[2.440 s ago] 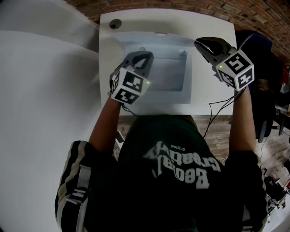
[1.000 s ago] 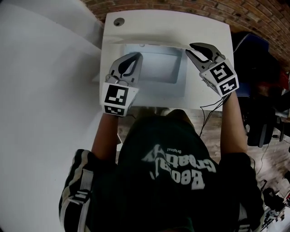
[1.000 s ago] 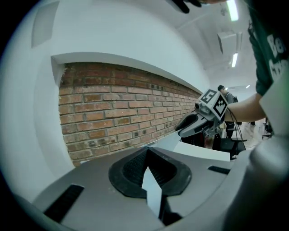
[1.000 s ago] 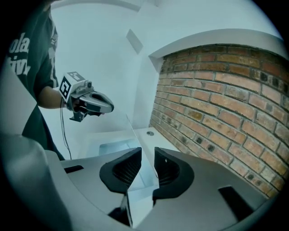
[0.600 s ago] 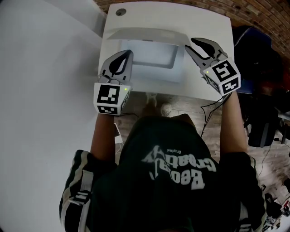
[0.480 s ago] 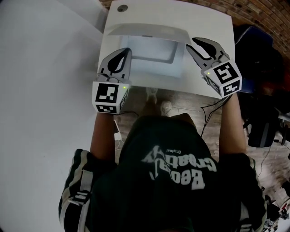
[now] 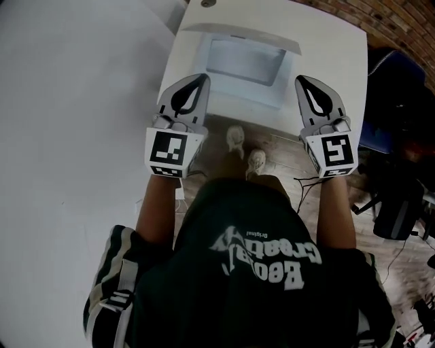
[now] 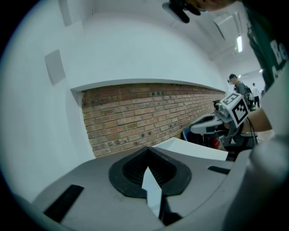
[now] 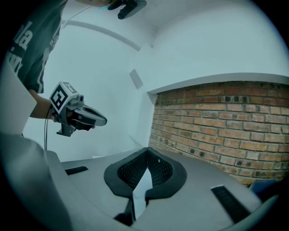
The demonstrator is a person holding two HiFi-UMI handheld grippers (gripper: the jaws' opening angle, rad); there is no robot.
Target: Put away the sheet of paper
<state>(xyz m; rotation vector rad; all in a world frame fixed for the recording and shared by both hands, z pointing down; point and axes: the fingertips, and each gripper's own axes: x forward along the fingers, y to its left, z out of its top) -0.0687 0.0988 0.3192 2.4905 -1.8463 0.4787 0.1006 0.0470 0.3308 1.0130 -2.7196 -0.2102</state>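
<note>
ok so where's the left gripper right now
In the head view the left gripper sits left of centre, shut and empty, over the near left corner of the white table, just left of the person's shoes on the wooden floor.

1. A white table (image 7: 326, 47) fills the head view's 12 o'clock, its near edge running toward 6 o'clock.
2. A round hole (image 7: 206, 3) sits at the tabletop's 11 o'clock corner.
3. A pale rectangular tray (image 7: 246, 60) lies on the tabletop, left of its middle, reaching its 6 o'clock edge; what it holds cannot be made out.
4. Wooden floor (image 7: 285, 163) shows below the table edge and out to 4 o'clock.
5. Two light shoes (image 7: 236, 138) (image 7: 256, 160) stand on the floor at the view's centre.
6. A thin dark cable (image 7: 304, 185) trails over the floor just toward 3 o'clock from the shoes.
</note>
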